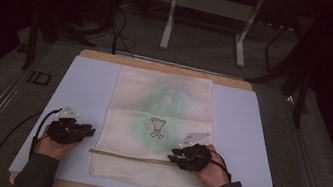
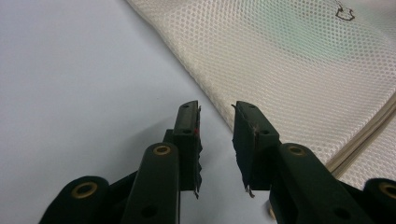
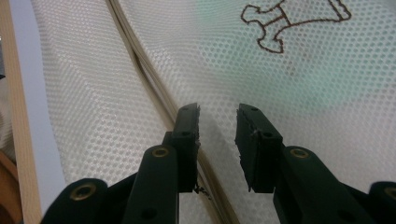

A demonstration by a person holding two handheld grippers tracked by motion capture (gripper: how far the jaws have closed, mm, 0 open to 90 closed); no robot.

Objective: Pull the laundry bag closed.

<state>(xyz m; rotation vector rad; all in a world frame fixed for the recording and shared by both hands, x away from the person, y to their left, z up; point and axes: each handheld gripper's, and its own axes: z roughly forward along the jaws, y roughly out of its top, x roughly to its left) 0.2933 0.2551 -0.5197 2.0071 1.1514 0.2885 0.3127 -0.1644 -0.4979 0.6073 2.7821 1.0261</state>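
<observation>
Lying lengthwise away from the person, mesh bag (image 1: 160,123) sits between released tongs.

- Left tool (image 1: 89,131): black, brass-ringed holes on its arms, grey three-cornered plate on top.
- Right tool (image 1: 175,152): matching black jaws, black cable.
- Dark grey sleeves (image 1: 37,177).

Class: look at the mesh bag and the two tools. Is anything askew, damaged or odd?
Nothing stands out. The mesh bag lies flat and square on the mat, zip straight. Both tools, left and right, are open, holding nothing.
</observation>
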